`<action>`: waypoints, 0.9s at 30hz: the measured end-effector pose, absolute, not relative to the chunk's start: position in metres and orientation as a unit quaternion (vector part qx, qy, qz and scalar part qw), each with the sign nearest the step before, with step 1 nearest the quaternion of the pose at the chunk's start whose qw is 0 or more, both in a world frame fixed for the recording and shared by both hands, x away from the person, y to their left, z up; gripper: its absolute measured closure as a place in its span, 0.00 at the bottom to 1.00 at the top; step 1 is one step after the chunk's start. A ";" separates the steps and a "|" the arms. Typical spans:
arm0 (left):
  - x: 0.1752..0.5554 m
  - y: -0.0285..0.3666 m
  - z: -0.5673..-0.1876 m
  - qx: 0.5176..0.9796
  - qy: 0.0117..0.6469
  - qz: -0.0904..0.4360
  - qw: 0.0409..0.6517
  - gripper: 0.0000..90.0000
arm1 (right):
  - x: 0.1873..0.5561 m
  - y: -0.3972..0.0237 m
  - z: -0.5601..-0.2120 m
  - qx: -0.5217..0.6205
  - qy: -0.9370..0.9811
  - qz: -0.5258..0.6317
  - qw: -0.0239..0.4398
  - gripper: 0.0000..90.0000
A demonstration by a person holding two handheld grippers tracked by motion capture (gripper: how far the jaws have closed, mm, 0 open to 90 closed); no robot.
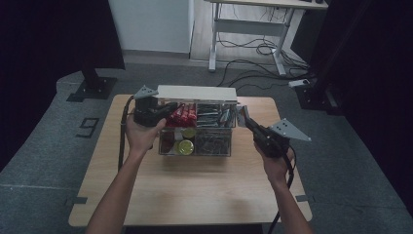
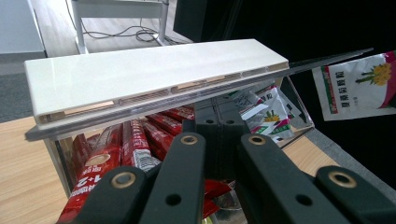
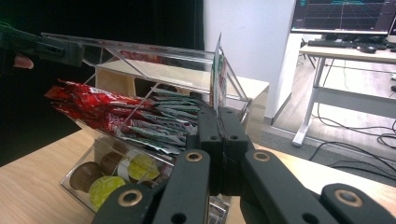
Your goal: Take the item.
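At the left end of the clear organizer box (image 1: 197, 141) on the table (image 1: 195, 190), the left gripper (image 1: 163, 111) is reaching over the red stick packets (image 1: 183, 114) with jaws closed on nothing, their tips cut off by the box's raised white lid (image 1: 197, 92). At the box's right end, the right gripper (image 1: 246, 121) is pinching a sachet (image 3: 218, 77) edge-on, its print unreadable.

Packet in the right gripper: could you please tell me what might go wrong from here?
1. The right gripper pinches the packet only by its lower edge, so it may slip out.
2. The left gripper seems to hold the lid up by its edge; if that grip slips, the lid could drop onto the box.
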State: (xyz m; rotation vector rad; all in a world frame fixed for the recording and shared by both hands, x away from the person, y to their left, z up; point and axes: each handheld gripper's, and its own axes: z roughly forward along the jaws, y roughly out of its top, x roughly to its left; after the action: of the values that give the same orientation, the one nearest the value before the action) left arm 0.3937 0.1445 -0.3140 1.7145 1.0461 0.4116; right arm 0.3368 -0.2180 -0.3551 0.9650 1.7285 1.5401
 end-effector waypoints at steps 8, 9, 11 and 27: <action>0.393 0.145 -0.314 0.714 0.436 0.172 0.519 1.00 | 0.333 -0.227 -0.358 0.371 0.652 0.586 0.307 0.99; 0.393 0.145 -0.314 0.714 0.436 0.171 0.520 1.00 | 0.332 -0.228 -0.359 0.372 0.651 0.586 0.307 0.99; 0.394 0.144 -0.314 0.714 0.436 0.171 0.520 1.00 | 0.332 -0.231 -0.360 0.374 0.650 0.587 0.307 0.99; 0.393 0.141 -0.314 0.716 0.435 0.172 0.518 1.00 | 0.327 -0.247 -0.371 0.388 0.644 0.583 0.309 0.99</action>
State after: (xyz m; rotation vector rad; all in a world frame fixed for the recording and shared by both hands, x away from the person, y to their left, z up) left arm 0.3933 0.1413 -0.3143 1.7167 1.0447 0.4136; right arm 0.3271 -0.2474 -0.3710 1.0243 1.7011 1.5411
